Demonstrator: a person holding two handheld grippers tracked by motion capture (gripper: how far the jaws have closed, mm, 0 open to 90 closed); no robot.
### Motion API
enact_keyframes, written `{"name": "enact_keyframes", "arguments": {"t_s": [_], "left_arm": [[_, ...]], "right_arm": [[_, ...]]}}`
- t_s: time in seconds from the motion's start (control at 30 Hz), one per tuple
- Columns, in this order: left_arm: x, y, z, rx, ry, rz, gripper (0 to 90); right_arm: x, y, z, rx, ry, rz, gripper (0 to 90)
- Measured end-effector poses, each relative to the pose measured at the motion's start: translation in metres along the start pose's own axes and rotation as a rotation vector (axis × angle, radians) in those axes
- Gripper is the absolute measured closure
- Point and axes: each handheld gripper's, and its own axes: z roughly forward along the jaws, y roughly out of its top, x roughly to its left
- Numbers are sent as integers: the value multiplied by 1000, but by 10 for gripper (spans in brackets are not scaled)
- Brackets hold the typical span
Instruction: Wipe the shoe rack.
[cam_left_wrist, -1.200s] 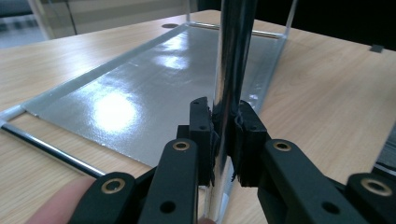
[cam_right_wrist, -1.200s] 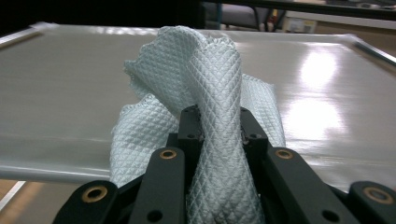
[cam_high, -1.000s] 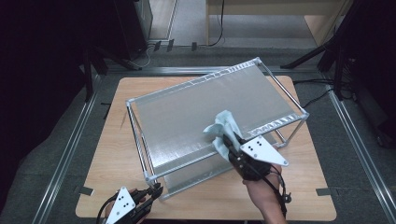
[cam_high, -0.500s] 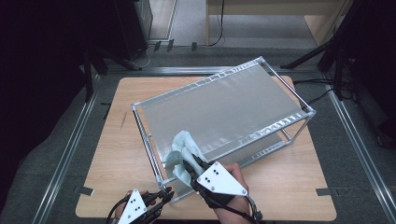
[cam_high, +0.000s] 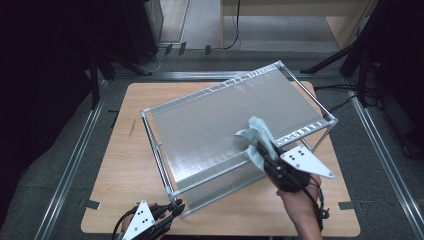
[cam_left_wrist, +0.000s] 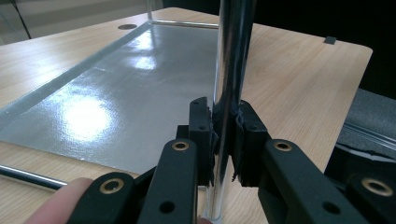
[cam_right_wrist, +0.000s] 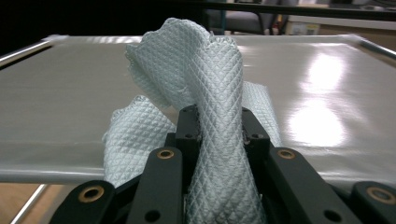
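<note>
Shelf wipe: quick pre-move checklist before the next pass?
1. Cloth clamped in right gripper: ok, bunched between the jaws.
2. Cloth touching top shelf: ok, it drapes onto the surface in the high view.
3. Left gripper shut on the rack's near corner post: ok, pads on both sides of it.
4. Rack sits fully on the wooden table: ok.
5. Shelf surface ahead free of objects: ok.
6. Dirt left on the shelf: cannot tell, glare hides it.
</note>
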Motion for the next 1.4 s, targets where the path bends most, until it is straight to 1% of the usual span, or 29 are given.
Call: {"name": "enact_keyframes", "arguments": {"t_s": [0.1, 0.13, 0.17, 0.23, 0.27, 0.3, 0.37, 0.4, 0.47, 0.5, 0.57, 0.6, 0.63, 0.7, 0.73, 0.77, 0.8, 0.87, 0.93, 0.97, 1.0, 1.1, 1.13, 1.17, 1.23, 1.3, 1.33, 1.37, 1.4], "left_arm": [[0, 0, 0, 0, 9, -6, 806], [0, 0, -1, 1, 10, -4, 807], [0, 0, -1, 2, 11, -4, 807], [0, 0, -1, 1, 9, -5, 807], [0, 0, -1, 1, 6, -9, 807], [0, 0, 0, -2, 4, -16, 807], [0, 0, 1, -3, 3, -16, 807], [0, 0, 2, -4, 0, -19, 807], [-1, 0, 3, -9, -1, -21, 807], [-2, 0, 4, -7, -1, -21, 807], [-3, 0, 5, -8, -6, -20, 807], [-3, 0, 5, -8, -6, -20, 807], [-3, 0, 6, -9, -22, -26, 806], [-5, 0, 7, -10, -29, -24, 805], [-5, 0, 7, -10, -29, -24, 805], [-5, 1, 7, -10, -29, -23, 805], [-6, 1, 6, -8, -29, -20, 805], [-5, 1, 6, -7, -28, -16, 806], [-6, 0, 6, -7, -28, -16, 806], [-6, 0, 6, -6, -27, -15, 806], [-6, 1, 6, -5, -26, -14, 806], [-5, 1, 6, -4, -26, -12, 807], [-5, 0, 6, -3, -26, -10, 807], [-5, 1, 5, -2, -25, -7, 806], [-5, 1, 5, -1, -24, -7, 807], [-5, 0, 5, -2, -23, -7, 806], [-5, 1, 5, -1, -22, -6, 807], [-5, 1, 5, 1, -21, -4, 807], [-5, 1, 5, 1, -21, -4, 807]], "right_arm": [[-21, -1, -5, -10, -56, 38, 750], [-26, -1, -7, -12, -62, 61, 752], [-28, -1, -8, -14, -60, 75, 753], [-27, -2, -9, -14, -60, 75, 753], [-23, -1, -8, -11, -72, 61, 752], [-13, -1, -7, -3, -51, 45, 752], [2, -1, -3, -3, -18, 30, 751], [2, -1, -3, -3, -18, 30, 751], [20, -2, 2, -5, 3, 1, 752], [40, -2, 5, -5, 37, -23, 753], [61, -3, 6, -3, 80, -52, 753], [61, -3, 6, -3, 80, -52, 753], [81, -3, 7, 1, 137, -70, 752], [102, -4, 6, 0, 185, -96, 749], [102, -4, 6, 0, 185, -96, 749], [112, -5, 4, 0, 214, -108, 746], [130, -6, 2, -8, 260, -141, 743], [139, -7, 2, -12, 268, -171, 743], [138, -7, 2, -9, 278, -170, 744], [133, -6, 4, -5, 295, -154, 745], [120, -6, 6, -1, 306, -111, 749], [96, -5, 8, -2, 235, -93, 749], [96, -5, 8, -2, 235, -93, 749], [78, -5, 7, -5, 168, -89, 748], [57, -4, 6, -9, 104, -74, 747], [38, -5, 4, -20, 12, -107, 743], [29, -6, 2, -24, -22, -112, 742], [19, -5, 0, -24, -43, -96, 742], [19, -5, 0, -24, -43, -96, 742]]}}
